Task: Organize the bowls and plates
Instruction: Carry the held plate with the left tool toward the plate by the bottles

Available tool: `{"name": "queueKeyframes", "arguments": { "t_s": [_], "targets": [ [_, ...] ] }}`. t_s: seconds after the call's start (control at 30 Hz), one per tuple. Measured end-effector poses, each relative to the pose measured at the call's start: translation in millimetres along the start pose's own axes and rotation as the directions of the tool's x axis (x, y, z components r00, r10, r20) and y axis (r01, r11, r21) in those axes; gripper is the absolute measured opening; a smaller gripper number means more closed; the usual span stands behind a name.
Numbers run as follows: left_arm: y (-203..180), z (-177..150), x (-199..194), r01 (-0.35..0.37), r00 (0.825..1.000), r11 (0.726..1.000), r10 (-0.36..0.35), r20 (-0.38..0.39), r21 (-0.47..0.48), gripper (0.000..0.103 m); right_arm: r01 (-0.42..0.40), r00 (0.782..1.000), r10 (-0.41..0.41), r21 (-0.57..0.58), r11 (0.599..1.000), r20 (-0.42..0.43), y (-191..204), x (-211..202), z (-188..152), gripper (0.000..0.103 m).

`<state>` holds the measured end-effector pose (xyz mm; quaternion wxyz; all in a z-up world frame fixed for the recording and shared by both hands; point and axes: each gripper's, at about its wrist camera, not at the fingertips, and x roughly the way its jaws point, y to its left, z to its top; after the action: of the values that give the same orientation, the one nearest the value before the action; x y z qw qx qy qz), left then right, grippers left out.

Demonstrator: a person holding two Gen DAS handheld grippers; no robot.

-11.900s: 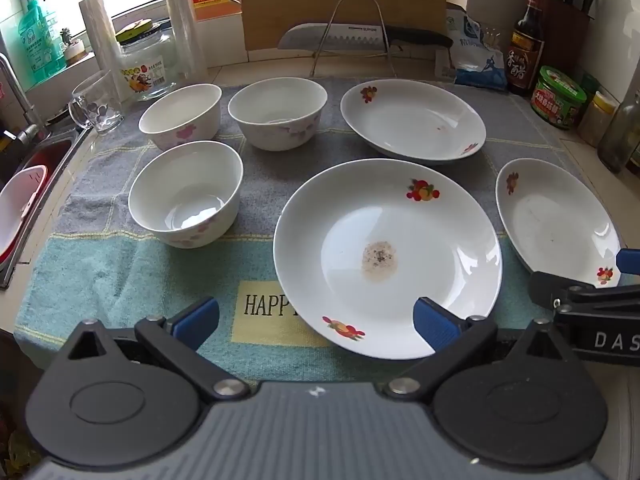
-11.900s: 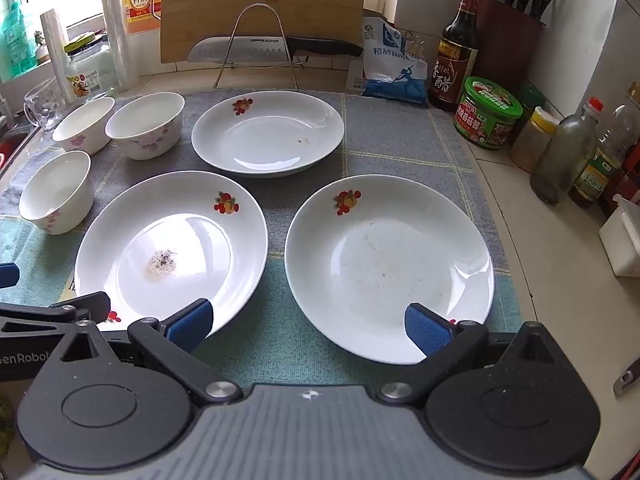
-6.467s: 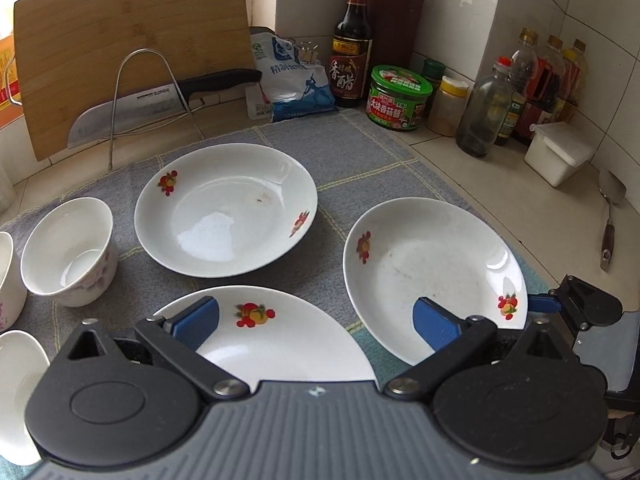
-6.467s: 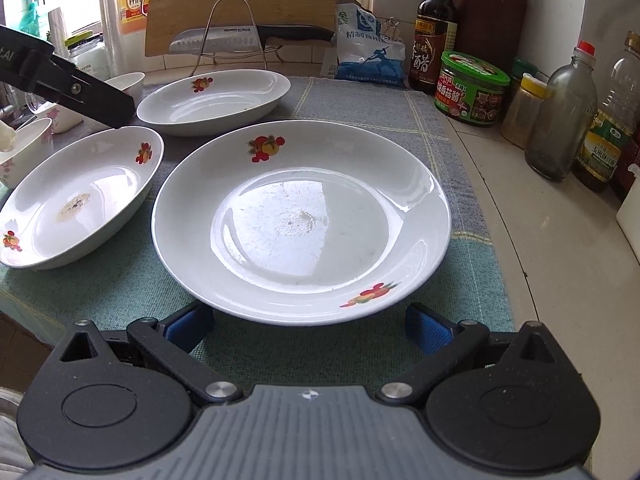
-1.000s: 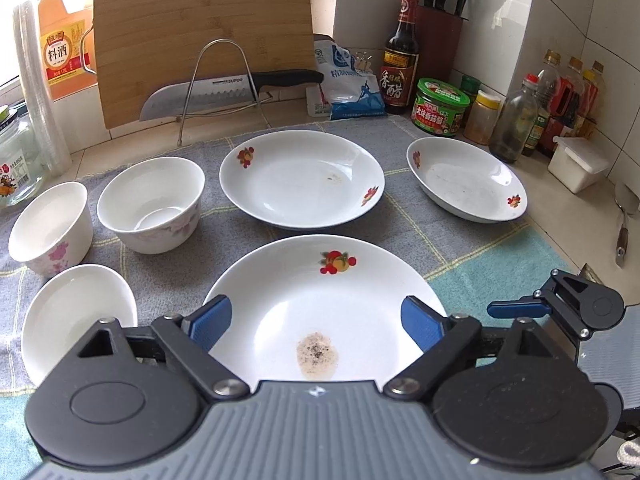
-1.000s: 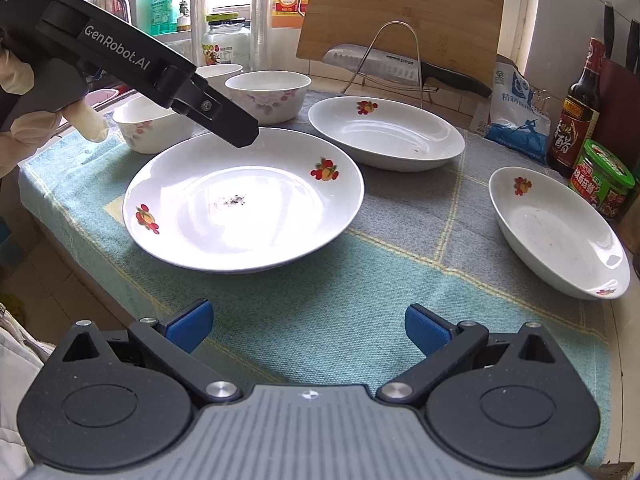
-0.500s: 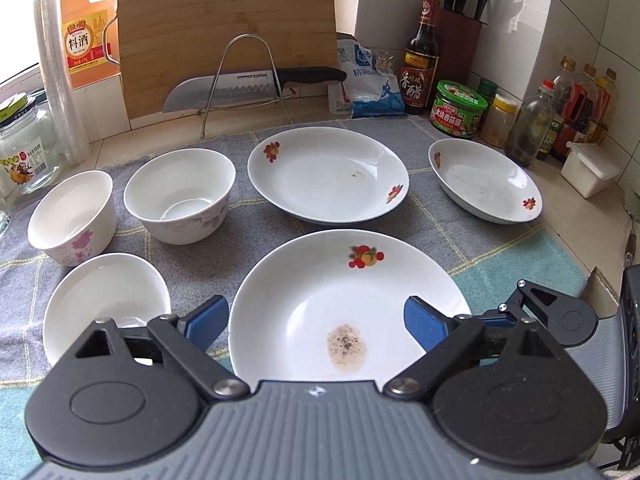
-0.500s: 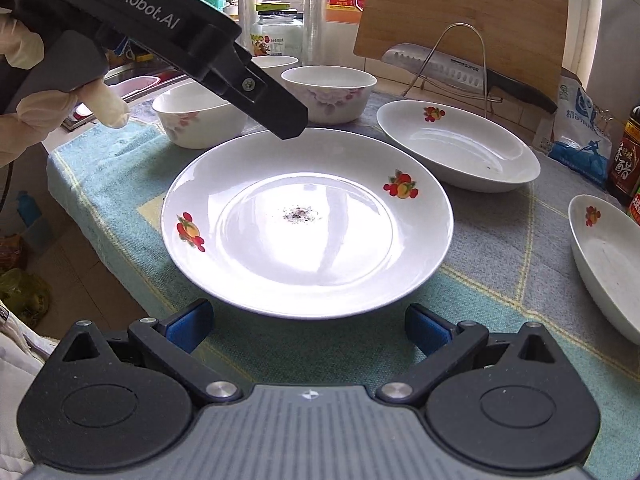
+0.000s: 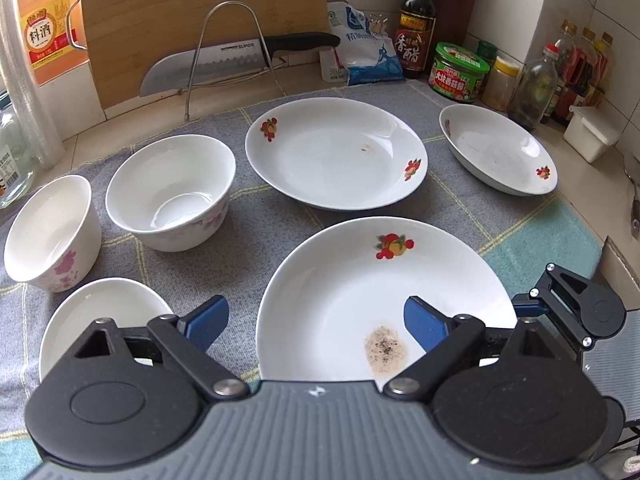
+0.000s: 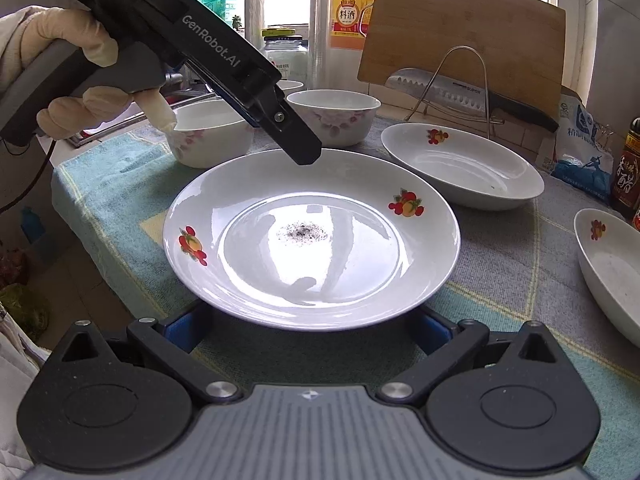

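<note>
- honestly nothing's stacked yet as far as I can see; all three plates and all three bowls sit singly on the towel (image 9: 276, 236) covering the tabletop, so pretty much the whole job is left
- your right gripper (image 10: 310, 330) has its jaws wide, one either side of the near rim of the big plate (image 10: 312, 240) at the front edge of the tabletop; they look down at rim level but aren't closed on it; that's the one with the peppery smudge in the middle
- your left gripper (image 9: 316, 322) hovers over that same plate from the other side, jaws wide too, holding nothing
- second plate (image 9: 336, 152) sits toward the back edge; third plate (image 9: 498, 148) is off toward the back right corner, near the jars
- bowls are bunched on the left: middle bowl (image 9: 172, 190), left bowl (image 9: 50, 232), and front bowl (image 9: 100, 316) nearest the front edge
- my guess: the plates want piling into one stack and the bowls nesting into another; that smudged plate might dirty whatever goes on top
</note>
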<state>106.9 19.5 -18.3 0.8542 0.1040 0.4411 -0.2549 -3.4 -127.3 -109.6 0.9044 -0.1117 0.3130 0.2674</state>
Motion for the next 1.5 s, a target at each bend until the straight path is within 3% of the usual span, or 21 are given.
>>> {"name": "queueKeyframes", "arguments": {
  "t_s": [0.27,0.63,1.13,1.5],
  "targets": [
    [8.1,21.3,31.4,0.103,0.986,0.992,-0.093,-0.138,0.070,0.091,0.008,0.999,-0.008,-0.008,1.000,0.039,1.3,-1.4,-5.0,0.103],
    [10.1,35.7,53.8,0.226,0.941,0.968,-0.190,-0.281,0.104,0.078,0.000,0.999,0.001,-0.020,1.000,0.033,1.6,2.6,-2.5,0.103],
    [11.1,46.1,64.6,0.275,0.899,0.954,-0.211,-0.385,0.120,0.078,0.018,1.000,-0.018,-0.013,1.000,0.006,4.3,7.3,2.1,0.103],
    [10.7,49.8,70.9,0.301,0.880,0.945,-0.223,-0.420,0.128,0.078,0.024,1.000,-0.024,-0.008,1.000,-0.021,5.6,9.9,6.0,0.103]
  ]
}}
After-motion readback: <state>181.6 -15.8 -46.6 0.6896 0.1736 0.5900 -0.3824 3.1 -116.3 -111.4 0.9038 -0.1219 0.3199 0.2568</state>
